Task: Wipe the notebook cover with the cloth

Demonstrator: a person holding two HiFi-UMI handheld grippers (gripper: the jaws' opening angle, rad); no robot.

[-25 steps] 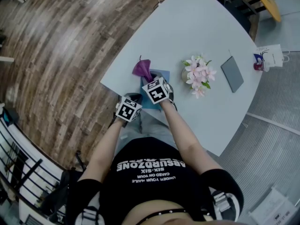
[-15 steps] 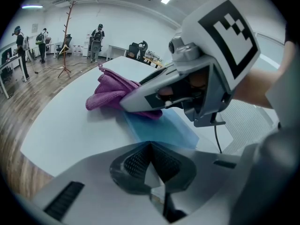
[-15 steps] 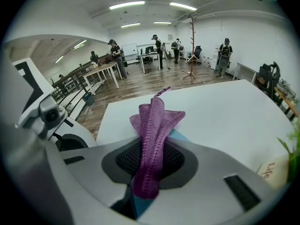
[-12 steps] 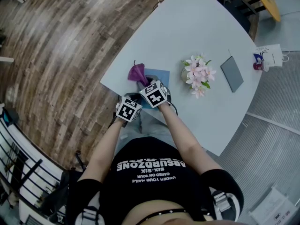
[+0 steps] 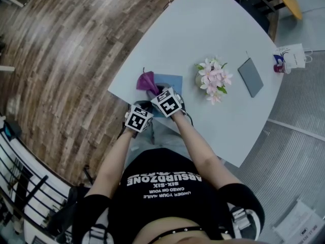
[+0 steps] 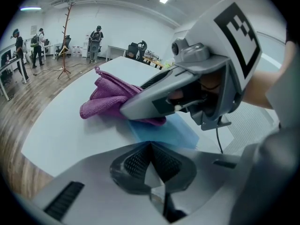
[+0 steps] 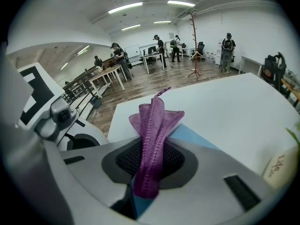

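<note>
A blue notebook [image 5: 170,81] lies flat near the front edge of the white table [image 5: 203,29]. My right gripper [image 5: 158,92] is shut on a purple cloth [image 5: 145,81], which rests on the notebook's left part and spills onto the table. In the right gripper view the cloth [image 7: 155,121] stands folded between the jaws of the right gripper [image 7: 152,149], above the blue cover [image 7: 197,136]. My left gripper [image 6: 151,146] is shut, its tips at the notebook's [image 6: 164,131] near edge, beside the table edge. In the head view the left gripper [image 5: 144,112] sits just left of the right one.
A pot of pink flowers [image 5: 213,78] stands right of the notebook. Farther right lie a grey tablet [image 5: 251,77] and a white paper bag [image 5: 290,57] at the table's edge. Wooden floor lies to the left; several people stand far back in the room.
My right gripper has dragged the purple cloth left and toward me across the blue cover. The left gripper has stayed at the notebook's near edge.
</note>
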